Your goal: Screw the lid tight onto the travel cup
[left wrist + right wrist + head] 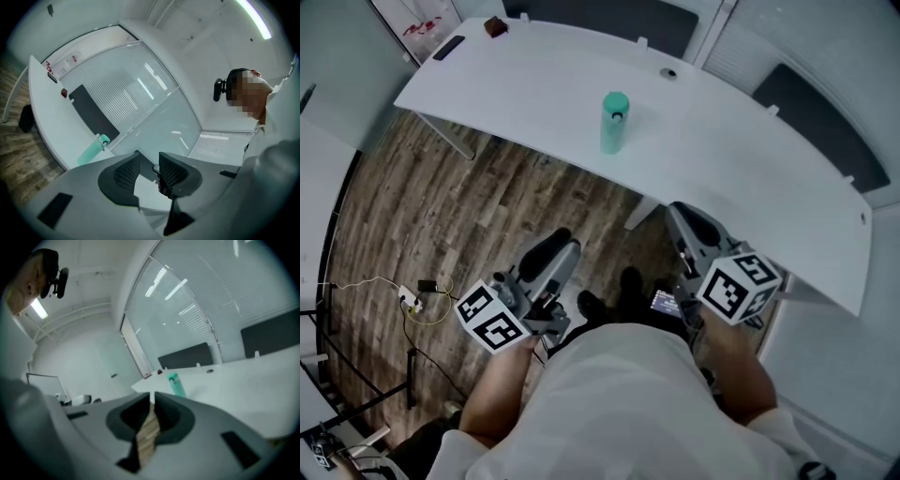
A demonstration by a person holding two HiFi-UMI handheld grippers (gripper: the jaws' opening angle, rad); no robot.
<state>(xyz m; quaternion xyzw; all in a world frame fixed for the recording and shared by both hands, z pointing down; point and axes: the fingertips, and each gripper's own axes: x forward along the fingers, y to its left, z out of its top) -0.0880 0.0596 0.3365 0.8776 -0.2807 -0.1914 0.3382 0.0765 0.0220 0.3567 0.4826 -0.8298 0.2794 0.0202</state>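
1. The mint-green plastic travel cup (614, 122) stands upright near the middle of the white curved table (534, 94). Its matching round lid (616, 101) sits on top; we cannot tell whether it is screwed tight.
2. Both tools hang low by our body, well apart from the cup. The left gripper (149, 161) has its jaws a narrow gap apart with nothing between them. The right gripper (152, 397) has its jaws together, also empty.
3. We judge this fits either the moment before tightening or the moment after it, since a seated lid looks alike in both.
4. Any grip would need one tool steadying the body and the other on the lid.
5. A small brown block (495, 27) and a flat black bar (448, 47) lie at the far corner, clear of the cup. Only the table's near edge lies between.
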